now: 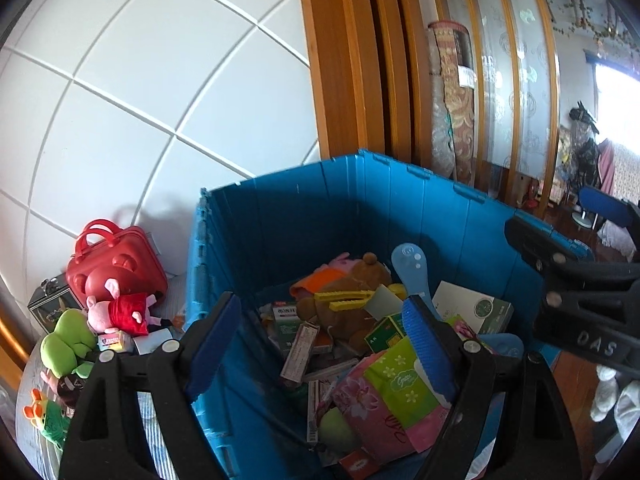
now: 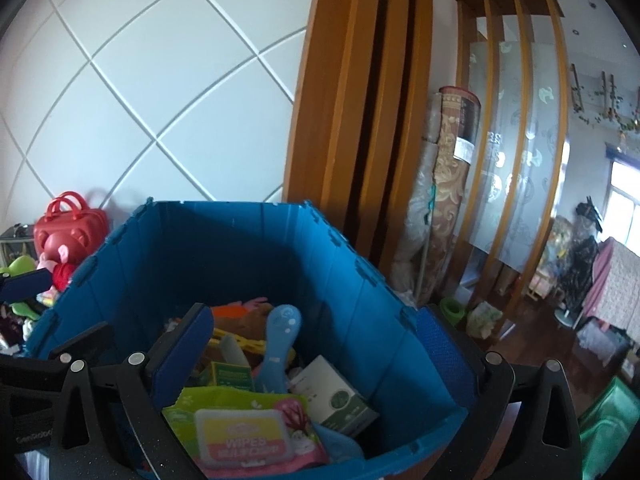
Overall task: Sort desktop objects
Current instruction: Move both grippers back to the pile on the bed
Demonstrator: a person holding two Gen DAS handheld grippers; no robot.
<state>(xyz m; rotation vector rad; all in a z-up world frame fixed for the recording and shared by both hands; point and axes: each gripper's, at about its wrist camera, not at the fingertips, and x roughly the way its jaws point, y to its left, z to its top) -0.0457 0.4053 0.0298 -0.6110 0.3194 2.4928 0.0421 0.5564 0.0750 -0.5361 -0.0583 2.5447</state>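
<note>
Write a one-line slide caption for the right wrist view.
Open right claw above a blue crate holding a wipes pack, blue spoon and boxes.

In the bin [image 2: 360,320] before me a wipes pack [image 2: 244,436] lies nearest, with a box [image 2: 340,396] to its right and a spoon [image 2: 282,340] behind it. Left of the bin, outside it, plush toys [image 1: 120,314] lie before a case [image 1: 116,264].

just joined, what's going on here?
A person with two handheld grippers is sorting items into a blue crate. Both the left gripper and the right gripper hang open and empty over it. A wipes pack lies on top of the pile. Plush toys and a red case remain outside.
</note>
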